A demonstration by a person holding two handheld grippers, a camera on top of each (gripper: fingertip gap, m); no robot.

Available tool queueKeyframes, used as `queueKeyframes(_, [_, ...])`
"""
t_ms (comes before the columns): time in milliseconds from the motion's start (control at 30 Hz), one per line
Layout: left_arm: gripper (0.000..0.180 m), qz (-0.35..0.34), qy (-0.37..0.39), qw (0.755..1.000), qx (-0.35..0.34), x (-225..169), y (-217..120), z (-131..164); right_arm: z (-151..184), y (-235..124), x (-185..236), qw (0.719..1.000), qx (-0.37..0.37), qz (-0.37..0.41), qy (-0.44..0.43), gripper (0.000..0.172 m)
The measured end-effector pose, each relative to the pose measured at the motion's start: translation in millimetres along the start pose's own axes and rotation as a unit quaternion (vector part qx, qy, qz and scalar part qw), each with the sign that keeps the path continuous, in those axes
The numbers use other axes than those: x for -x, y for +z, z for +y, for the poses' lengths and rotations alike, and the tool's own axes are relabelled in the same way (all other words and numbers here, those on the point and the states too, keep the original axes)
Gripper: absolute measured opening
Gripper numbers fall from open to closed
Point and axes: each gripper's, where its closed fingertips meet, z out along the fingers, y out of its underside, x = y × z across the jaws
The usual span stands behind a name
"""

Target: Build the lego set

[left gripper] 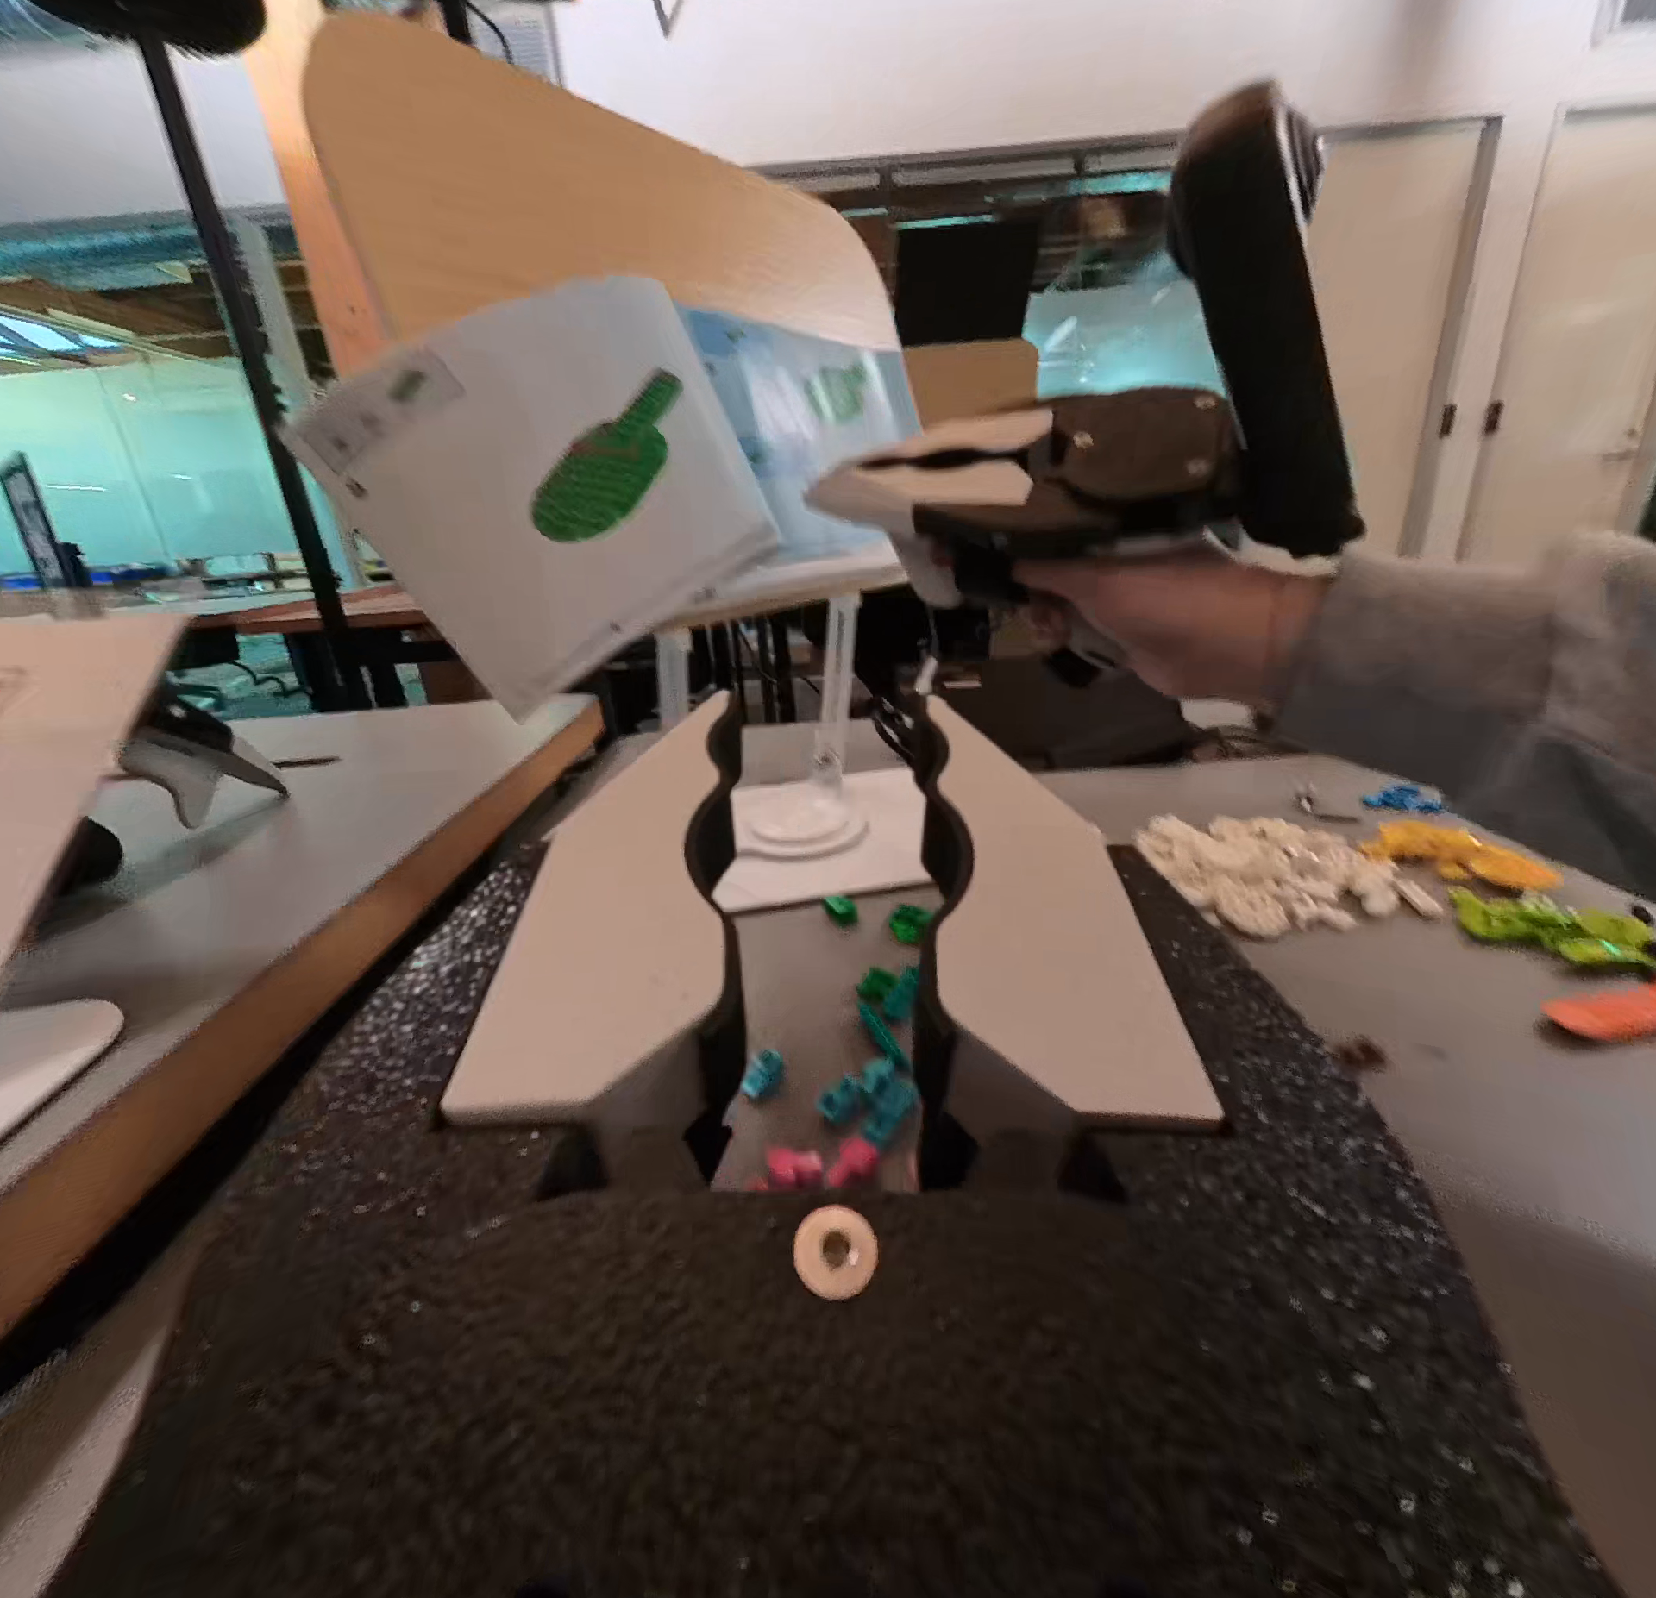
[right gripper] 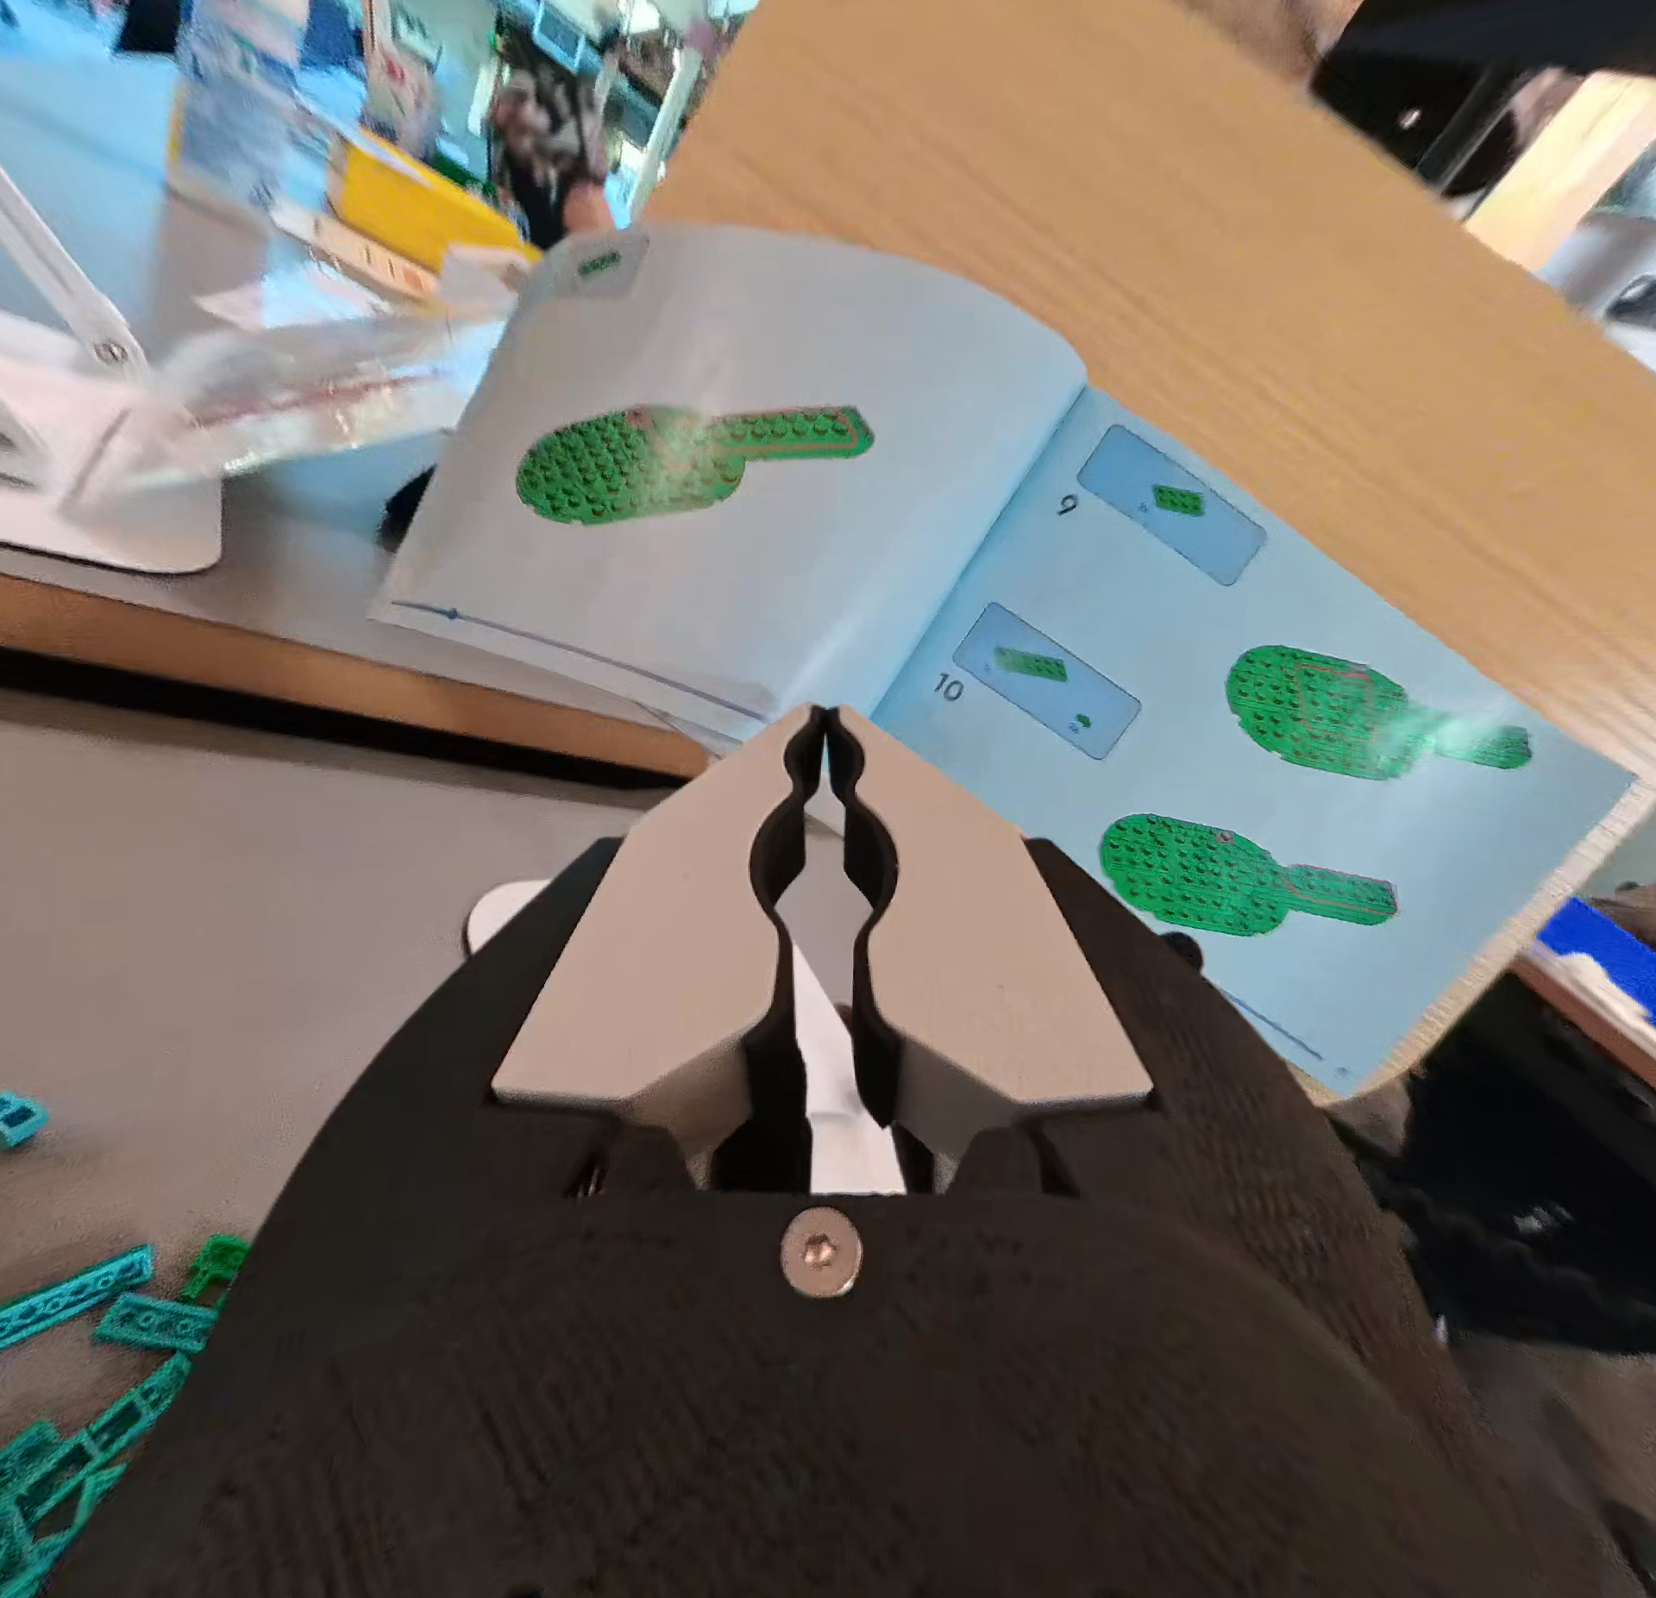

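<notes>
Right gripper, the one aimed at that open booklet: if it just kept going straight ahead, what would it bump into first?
Most likely the booklet. The right gripper has its jaws shut, with the tips right at the lower edge near the fold. Whether they already touch the paper is unclear from this angle.

Between the left tool's [left gripper: 829, 740] parted fingers the bench [left gripper: 1398, 1062] is littered with teal and green bricks [left gripper: 883, 1017]. Farther off, a clear stand [left gripper: 829, 784] and the open booklet [left gripper: 556, 498] on its tilted board [left gripper: 538, 211] block the way. White bricks [left gripper: 1272, 874] crowd the right.
</notes>
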Motion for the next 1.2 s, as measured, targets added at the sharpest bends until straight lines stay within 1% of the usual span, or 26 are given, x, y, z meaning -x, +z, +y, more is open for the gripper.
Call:
queueKeyframes(67, [0.048, -0.017, -0.016, 1.0, -0.005, 19.6, 18.5, -12.2, 2.0, 16.0, 0.9, 1.0, 0.024, 0.003, 0.005, 0.0])
queueKeyframes(100, [0.059, -0.024, -0.034, 0.999, 0.0, 30.3, 29.1, -15.0, 0.7, 23.8, 0.9, 1.0, 0.03, 0.006, 0.003, 0.0])
queueKeyframes(200, [0.102, -0.053, -0.106, 0.993, 0.029, 64.4, 61.6, -9.5, -1.4, 43.9, 6.4, 0.999, 0.051, -0.005, -0.01, 0.0])
queueKeyframes(233, [0.11, -0.068, -0.127, 0.989, 0.038, 77.0, 71.4, -4.7, -1.8, 48.8, 7.5, 0.998, 0.057, -0.006, -0.016, 0.0])
queueKeyframes(300, [0.117, -0.083, -0.171, 0.981, 0.035, 97.9, 88.9, -0.7, -4.6, 56.3, 9.5, 0.998, 0.058, -0.008, -0.027, 0.0])
queueKeyframes(367, [0.117, -0.091, -0.203, 0.975, 0.02, 114.3, 103.6, -0.9, -8.1, 60.8, 12.1, 0.998, 0.055, -0.01, -0.032, 0.0])
queueKeyframes(467, [0.112, -0.092, -0.248, 0.964, -0.009, 130.7, 120.6, -3.2, -10.1, 63.7, 14.2, 0.998, 0.05, -0.01, -0.039, 0.0])
queueKeyframes(567, [0.097, -0.057, -0.299, 0.951, -0.06, 138.6, 131.6, -10.8, -7.5, 63.2, 17.2, 0.998, 0.051, -0.021, -0.035, 0.001])
queueKeyframes(600, [0.089, -0.037, -0.319, 0.943, -0.083, 139.9, 133.2, -15.6, -6.6, 62.6, 17.7, 0.998, 0.05, -0.024, -0.033, 0.002])
queueKeyframes(667, [0.065, -0.004, -0.343, 0.932, -0.12, 142.3, 133.3, -21.5, -4.4, 61.7, 17.8, 0.998, 0.047, -0.026, -0.028, 0.002])
queueKeyframes(700, [0.053, 0.0, -0.349, 0.928, -0.133, 144.8, 132.4, -22.0, -3.6, 61.0, 16.4, 0.998, 0.045, -0.021, -0.024, 0.002])
queueKeyframes(767, [0.023, 0.012, -0.343, 0.927, -0.152, 144.9, 130.0, -22.8, -1.6, 58.4, 12.3, 0.999, 0.041, -0.007, -0.016, 0.002])
queueKeyframes(800, [0.016, 0.018, -0.333, 0.929, -0.158, 142.5, 129.0, -23.4, -2.1, 55.4, 10.5, 0.999, 0.033, -0.002, -0.014, 0.004])
queueKeyframes(833, [0.012, 0.02, -0.319, 0.934, -0.16, 140.2, 128.8, -23.4, -4.7, 50.8, 7.7, 1.0, 0.016, 0.005, -0.012, 0.007])
queueKeyframes(900, [0.01, 0.019, -0.288, 0.943, -0.165, 137.3, 130.1, -26.9, -10.9, 37.6, -4.4, 0.999, -0.025, 0.033, -0.003, 0.014])
queueKeyframes(967, [0.01, 0.026, -0.271, 0.946, -0.176, 134.4, 130.6, -34.8, -14.1, 20.9, -26.1, 0.995, -0.067, 0.078, 0.017, 0.027])
queueKeyframes(1033, [0.01, 0.026, -0.263, 0.947, -0.185, 133.4, 131.0, -39.2, -11.2, 2.5, -52.8, 0.986, -0.099, 0.128, 0.034, 0.035])
queueKeyframes(1100, [0.01, 0.026, -0.262, 0.946, -0.19, 132.9, 131.8, -38.3, 3.7, -10.3, -78.6, 0.979, -0.1, 0.167, 0.066, 0.047])
queueKeyframes(1200, [0.01, 0.018, -0.271, 0.943, -0.19, 136.9, 131.9, -30.7, 34.4, -22.9, -114.4, 0.963, -0.089, 0.21, 0.143, 0.059])
